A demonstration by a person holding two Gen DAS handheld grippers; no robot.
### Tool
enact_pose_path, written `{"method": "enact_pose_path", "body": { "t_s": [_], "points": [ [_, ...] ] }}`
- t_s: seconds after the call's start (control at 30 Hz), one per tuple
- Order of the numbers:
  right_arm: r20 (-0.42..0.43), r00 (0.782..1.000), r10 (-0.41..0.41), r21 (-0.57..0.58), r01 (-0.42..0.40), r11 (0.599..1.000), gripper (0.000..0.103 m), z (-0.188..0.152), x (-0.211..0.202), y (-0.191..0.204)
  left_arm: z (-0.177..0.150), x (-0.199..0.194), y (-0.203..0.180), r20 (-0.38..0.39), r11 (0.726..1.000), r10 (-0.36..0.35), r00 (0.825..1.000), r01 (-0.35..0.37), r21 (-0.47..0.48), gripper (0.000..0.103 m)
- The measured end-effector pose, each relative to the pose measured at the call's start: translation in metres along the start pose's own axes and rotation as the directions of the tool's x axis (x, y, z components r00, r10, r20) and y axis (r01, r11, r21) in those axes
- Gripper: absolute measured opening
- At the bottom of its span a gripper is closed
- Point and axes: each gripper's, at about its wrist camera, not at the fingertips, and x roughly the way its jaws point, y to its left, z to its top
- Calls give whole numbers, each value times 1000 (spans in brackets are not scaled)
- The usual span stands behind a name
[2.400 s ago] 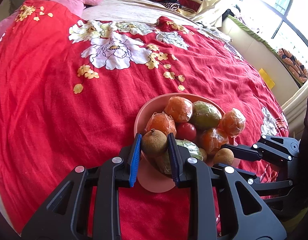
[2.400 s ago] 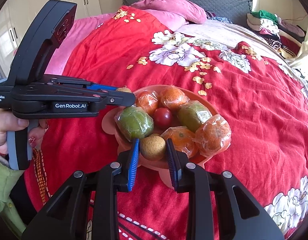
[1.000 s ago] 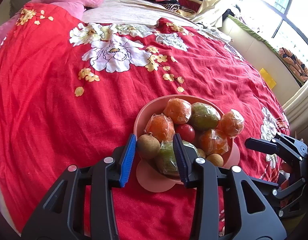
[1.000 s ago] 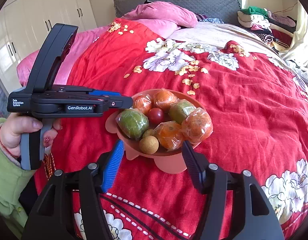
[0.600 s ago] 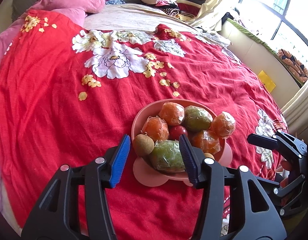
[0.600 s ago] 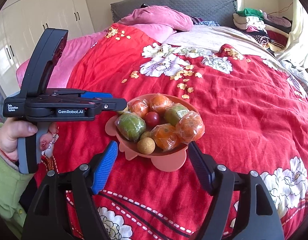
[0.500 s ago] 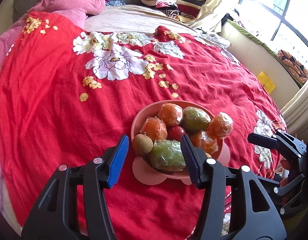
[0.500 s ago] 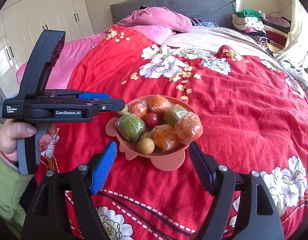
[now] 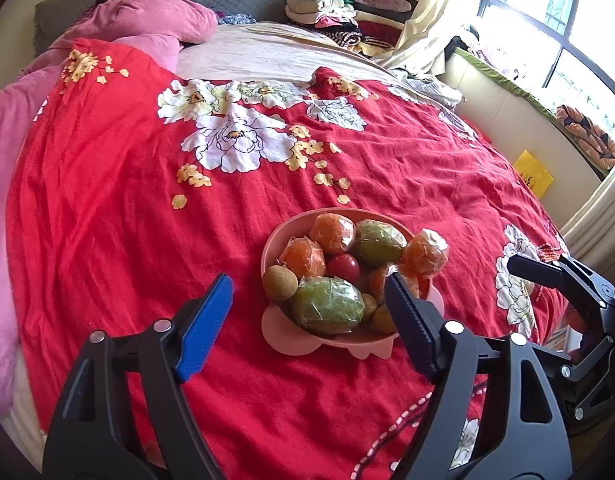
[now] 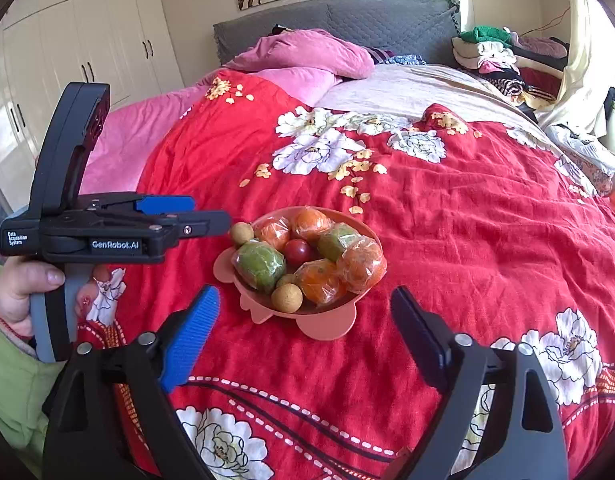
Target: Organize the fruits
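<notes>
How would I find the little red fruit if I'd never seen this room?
Look on the red bedspread for the pink bowl heaped with fruit. In the middle of the heap sits the tomato, ringed by wrapped oranges and green fruits. It is the only red, shiny, unwrapped one.

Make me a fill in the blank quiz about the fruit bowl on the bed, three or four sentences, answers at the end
1. The pink bowl rests on a ____ quilt with white flowers.
2. Neither the left gripper nor the right gripper, jaws opening, holds any ____.
3. The small red fruit sits near the ____ of the pile.
4. The oranges and green fruits are wrapped in clear ____.

Answers: red; fruit; middle; plastic
</notes>
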Motion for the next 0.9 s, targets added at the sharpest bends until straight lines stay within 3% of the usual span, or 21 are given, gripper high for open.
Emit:
{"method": "enact_pose_path", "body": {
  "t_s": [0.33, 0.9],
  "points": [
    [22, 1000, -10, 16, 10, 1000, 94, -1, -14, 0, -2, -17, -5, 27, 999, 39, 999, -39, -6, 92],
    [60, 997, -40, 17, 39, 999, 98, -6, -43, 4, -20, -59, -24, 97, 997, 81, 992, -80, -20, 93]
  ]
}}
